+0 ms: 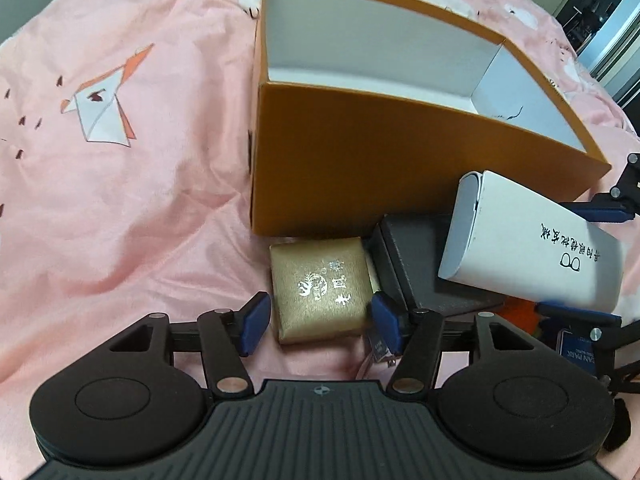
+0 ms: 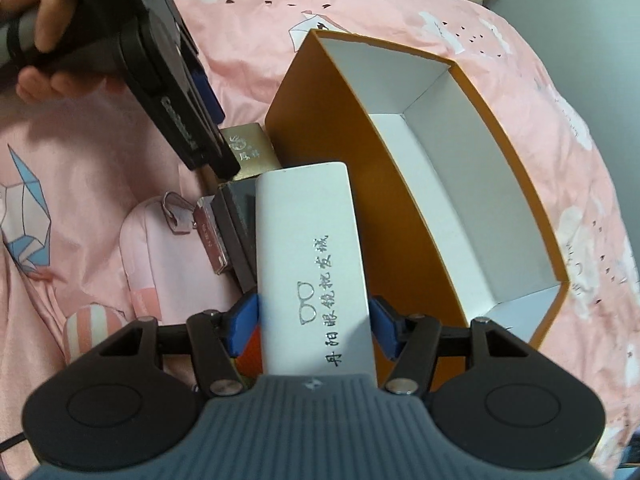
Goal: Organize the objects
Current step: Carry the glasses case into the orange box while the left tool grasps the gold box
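An open orange box [image 1: 340,152] with a white inside stands on the pink bedsheet; it also shows in the right wrist view [image 2: 400,184]. My right gripper [image 2: 316,324] is shut on a white glasses case [image 2: 316,256] and holds it lifted beside the box; the case also shows in the left wrist view [image 1: 528,240]. My left gripper [image 1: 320,320] is open, its blue pads on either side of a small gold box [image 1: 320,292], not squeezing it. The gold box also shows in the right wrist view [image 2: 248,148]. A dark grey box [image 1: 420,256] lies beside it.
The pink bedsheet [image 1: 120,200] covers the whole surface. A metal USB stick [image 2: 212,236], a pink pouch [image 2: 160,256] and a striped ball [image 2: 92,328] lie left of the grey box. An orange item [image 2: 250,348] sits under the case.
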The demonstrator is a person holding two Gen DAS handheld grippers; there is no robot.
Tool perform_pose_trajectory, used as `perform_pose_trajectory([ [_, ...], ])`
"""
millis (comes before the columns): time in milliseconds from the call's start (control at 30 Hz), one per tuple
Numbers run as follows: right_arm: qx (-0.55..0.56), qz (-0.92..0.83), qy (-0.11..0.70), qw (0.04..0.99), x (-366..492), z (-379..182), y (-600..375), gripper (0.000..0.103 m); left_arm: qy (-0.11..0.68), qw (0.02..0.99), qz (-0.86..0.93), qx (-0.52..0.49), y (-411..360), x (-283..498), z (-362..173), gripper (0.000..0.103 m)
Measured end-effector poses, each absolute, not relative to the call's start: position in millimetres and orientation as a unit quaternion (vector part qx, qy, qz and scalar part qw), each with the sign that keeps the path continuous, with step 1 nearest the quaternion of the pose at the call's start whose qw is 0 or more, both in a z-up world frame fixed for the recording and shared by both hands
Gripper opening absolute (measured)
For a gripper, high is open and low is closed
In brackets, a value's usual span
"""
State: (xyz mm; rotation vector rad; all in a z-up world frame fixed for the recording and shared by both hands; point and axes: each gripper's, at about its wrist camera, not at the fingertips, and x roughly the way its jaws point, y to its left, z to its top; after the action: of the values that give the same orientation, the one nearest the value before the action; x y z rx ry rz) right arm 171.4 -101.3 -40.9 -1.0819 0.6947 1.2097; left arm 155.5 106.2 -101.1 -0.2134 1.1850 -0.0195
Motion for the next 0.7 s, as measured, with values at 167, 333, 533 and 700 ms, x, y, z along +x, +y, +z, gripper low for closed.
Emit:
perform_pose_trajectory([
  [167,-0.449,0.546,0.318,0.632,172.7,-38.3,-111.0,0.062,0.57,0.816,-0.013,-0.098,102.6,165.1,-111.9,0.075],
  [333,-0.446,0.552,0.323,0.626,174.0,-43.5,-110.6,0.063,0.575,0.812,-0.007,-0.103,103.8,171.1,-121.9,0.076],
  [533,-0.46,0.553,0.314,0.62,169.3,-42.3,-109.6,0.062,0.572,0.813,-0.011,-0.105,105.2,167.5,-120.4,0.071],
  [700,-0.46,0.563,0.292,0.622,158.7,-20.3,-112.2,0.062,0.549,0.829,-0.001,-0.104,110.6,151.5,-98.7,0.07],
])
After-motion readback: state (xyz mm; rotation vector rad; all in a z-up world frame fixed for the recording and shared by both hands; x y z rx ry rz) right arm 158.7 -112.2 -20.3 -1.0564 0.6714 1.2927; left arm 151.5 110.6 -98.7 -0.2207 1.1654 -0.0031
